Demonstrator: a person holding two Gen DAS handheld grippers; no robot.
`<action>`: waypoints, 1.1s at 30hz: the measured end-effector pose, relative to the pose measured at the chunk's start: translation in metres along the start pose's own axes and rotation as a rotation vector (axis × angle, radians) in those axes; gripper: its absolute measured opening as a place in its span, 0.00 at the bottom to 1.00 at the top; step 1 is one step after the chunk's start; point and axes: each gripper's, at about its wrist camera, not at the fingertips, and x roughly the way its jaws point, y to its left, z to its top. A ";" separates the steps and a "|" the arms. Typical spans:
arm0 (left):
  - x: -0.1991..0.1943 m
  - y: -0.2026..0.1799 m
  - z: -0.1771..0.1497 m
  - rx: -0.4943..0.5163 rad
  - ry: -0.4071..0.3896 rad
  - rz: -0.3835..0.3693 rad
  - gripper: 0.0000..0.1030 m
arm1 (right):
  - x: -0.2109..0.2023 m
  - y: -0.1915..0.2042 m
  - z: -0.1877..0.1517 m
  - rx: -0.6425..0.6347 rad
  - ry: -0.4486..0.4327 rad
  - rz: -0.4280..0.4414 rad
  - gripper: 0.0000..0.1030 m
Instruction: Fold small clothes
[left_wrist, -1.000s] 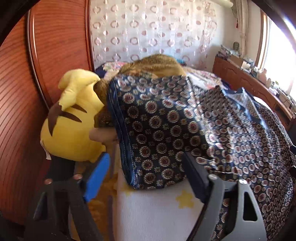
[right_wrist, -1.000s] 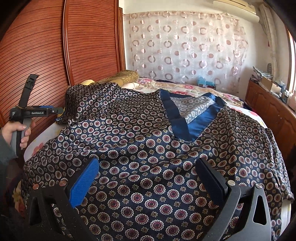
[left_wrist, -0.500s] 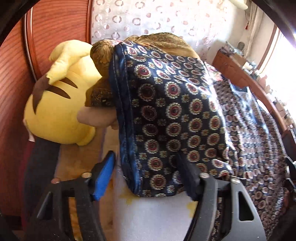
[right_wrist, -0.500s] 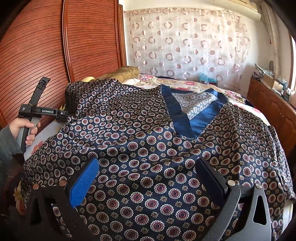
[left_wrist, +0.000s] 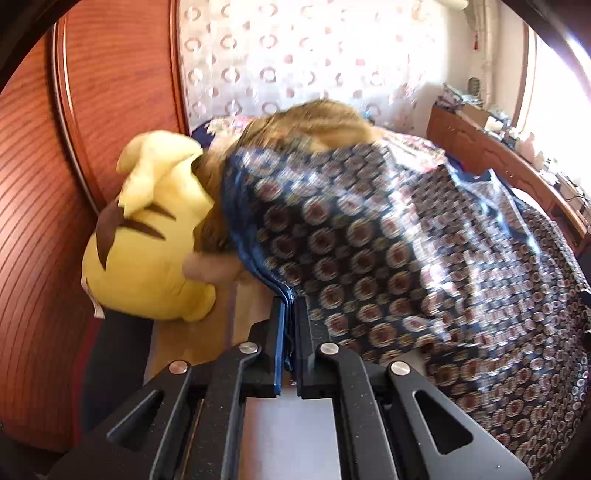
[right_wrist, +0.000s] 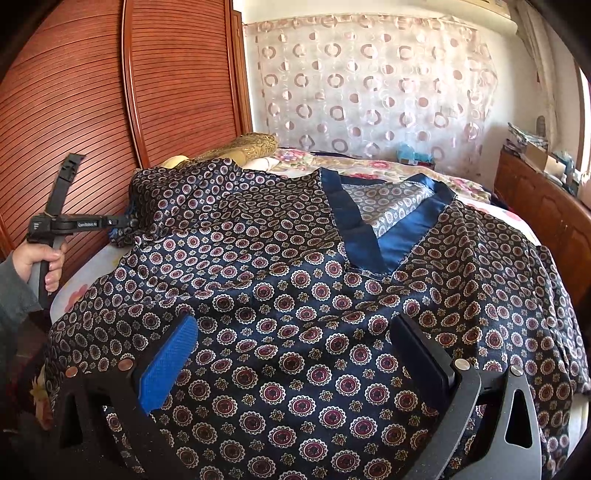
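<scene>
A navy top printed with round medallions (right_wrist: 288, 280) lies spread over the bed, its blue V-neck band (right_wrist: 373, 236) facing up. In the left wrist view my left gripper (left_wrist: 289, 306) is shut on the blue-edged hem of the sleeve (left_wrist: 280, 291), and the cloth (left_wrist: 369, 236) fans out from the pinch, blurred. From the right wrist view the same left gripper (right_wrist: 127, 221) sits at the sleeve end on the far left, held by a hand (right_wrist: 40, 258). My right gripper (right_wrist: 295, 343) hovers open above the body of the top, with nothing between its pads.
A yellow plush toy (left_wrist: 144, 236) and a gold pillow (left_wrist: 306, 118) lie by the sleeve, against the slatted wooden wardrobe (right_wrist: 166, 85). A wooden sideboard (right_wrist: 546, 210) runs along the right of the bed. A patterned curtain (right_wrist: 369, 92) hangs behind.
The left gripper moved in over the sleeve hem and its jaws went from wide open to shut on the cloth, then drew back a little. The right gripper kept still.
</scene>
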 end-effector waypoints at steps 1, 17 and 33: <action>-0.006 -0.005 0.003 0.008 -0.021 -0.009 0.04 | 0.000 0.000 0.000 0.001 0.000 0.001 1.00; -0.050 -0.135 0.052 0.194 -0.143 -0.263 0.04 | -0.001 -0.004 -0.001 0.022 0.000 0.011 1.00; -0.091 -0.114 0.027 0.155 -0.232 -0.228 0.66 | -0.004 -0.008 0.003 0.029 0.011 0.039 0.99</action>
